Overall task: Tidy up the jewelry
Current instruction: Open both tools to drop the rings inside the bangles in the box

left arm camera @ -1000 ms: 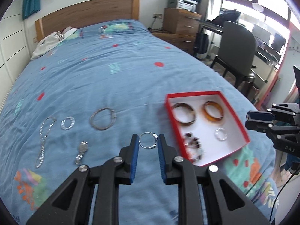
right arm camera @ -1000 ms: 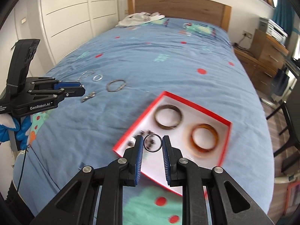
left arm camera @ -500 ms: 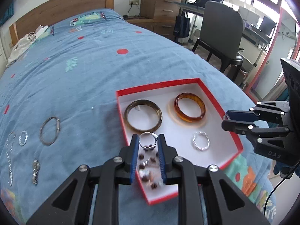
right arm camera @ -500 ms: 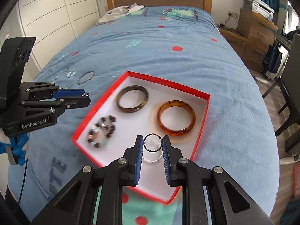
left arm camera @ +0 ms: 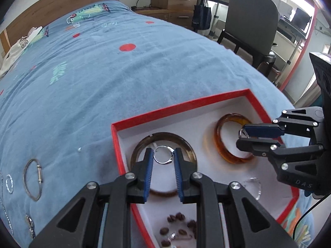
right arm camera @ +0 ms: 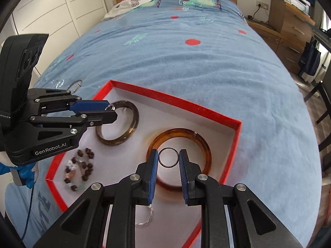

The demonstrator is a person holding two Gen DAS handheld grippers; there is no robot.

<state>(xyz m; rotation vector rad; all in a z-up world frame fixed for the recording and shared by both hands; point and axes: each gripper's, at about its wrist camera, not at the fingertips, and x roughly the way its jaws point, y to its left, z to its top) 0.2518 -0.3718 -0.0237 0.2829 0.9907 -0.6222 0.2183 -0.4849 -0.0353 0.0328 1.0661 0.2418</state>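
both grippers tilt steeply down over the red-rimmed box on the blue bedspread. the left gripper pinches a silver ring above the dark brown bangle. the right gripper grips a thin dark ring over the amber bangle. each gripper's fingers hide part of the bangle beneath. a twisted silver ring is half hidden and blurred; the bead bracelet lies in the box's near corner.
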